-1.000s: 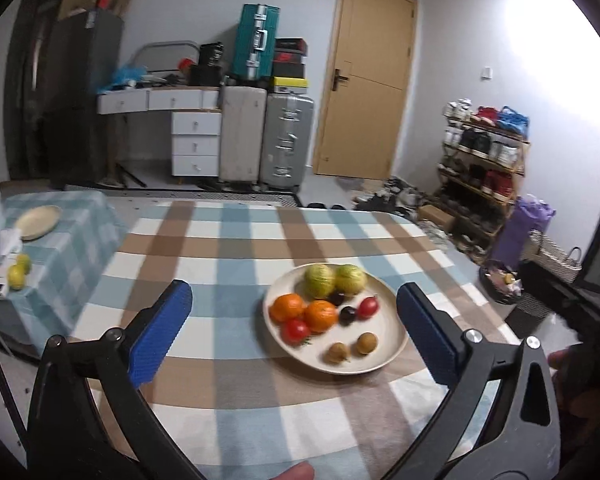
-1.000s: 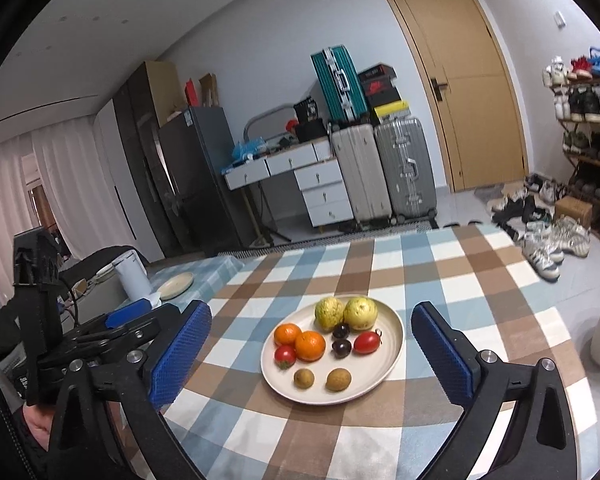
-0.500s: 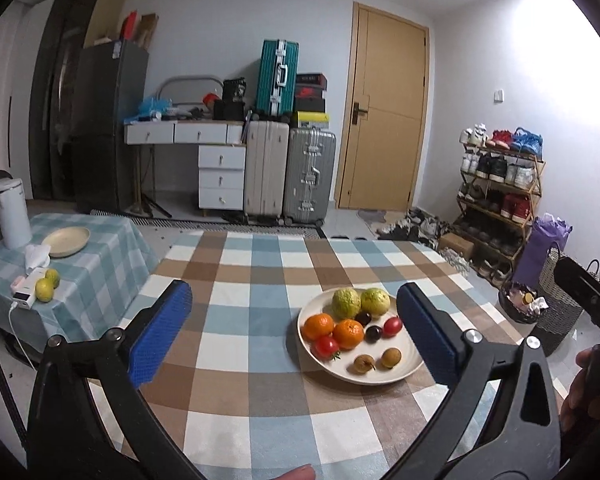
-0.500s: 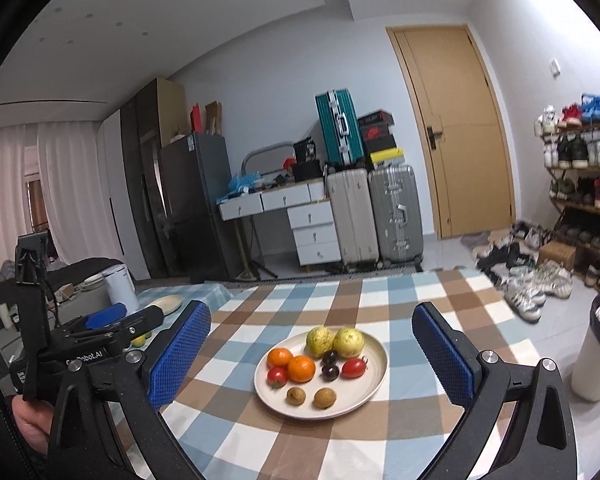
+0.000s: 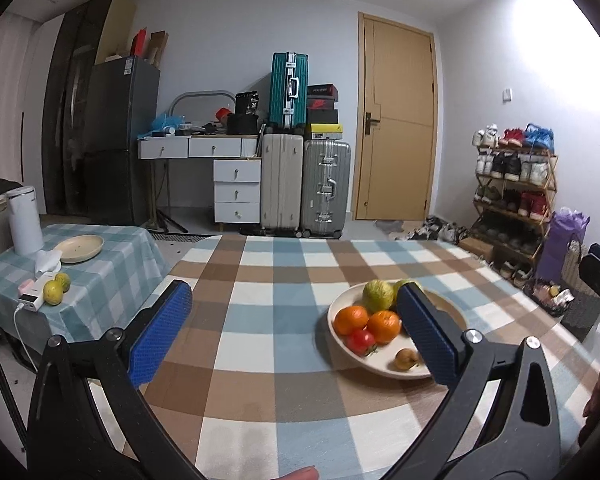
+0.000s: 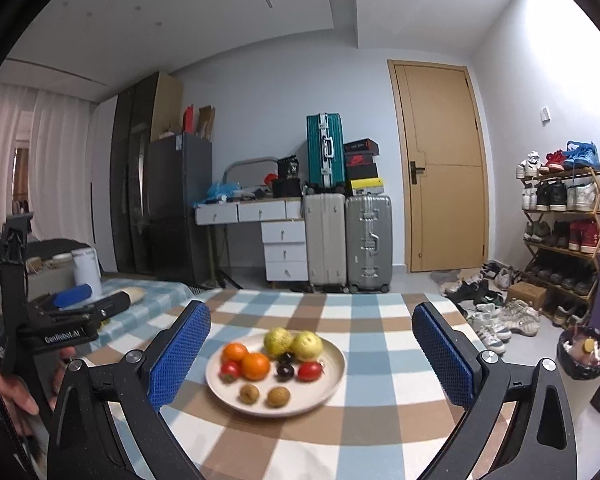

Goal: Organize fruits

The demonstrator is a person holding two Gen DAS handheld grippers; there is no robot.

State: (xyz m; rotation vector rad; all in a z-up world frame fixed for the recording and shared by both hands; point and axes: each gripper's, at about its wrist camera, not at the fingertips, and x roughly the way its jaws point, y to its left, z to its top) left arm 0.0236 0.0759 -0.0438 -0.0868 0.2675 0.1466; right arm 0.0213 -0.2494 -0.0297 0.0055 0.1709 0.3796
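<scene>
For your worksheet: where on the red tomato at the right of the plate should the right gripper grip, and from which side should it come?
Judging by the right wrist view, grip the tomato across its round middle, coming from above. The plums crowd its left, and the plate rim blocks a low side approach. The right gripper is open.

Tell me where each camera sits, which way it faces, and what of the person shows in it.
Left wrist: rides the left gripper, looking forward over the checked table; the plate of fruit lies to the right, partly behind one finger; a fingertip shows at the bottom edge.
Right wrist: rides the right gripper, facing the plate of fruit centred between its open fingers; the left gripper and the hand holding it show at left.
Shared: table, plate, side table, suitcases, door.
</scene>
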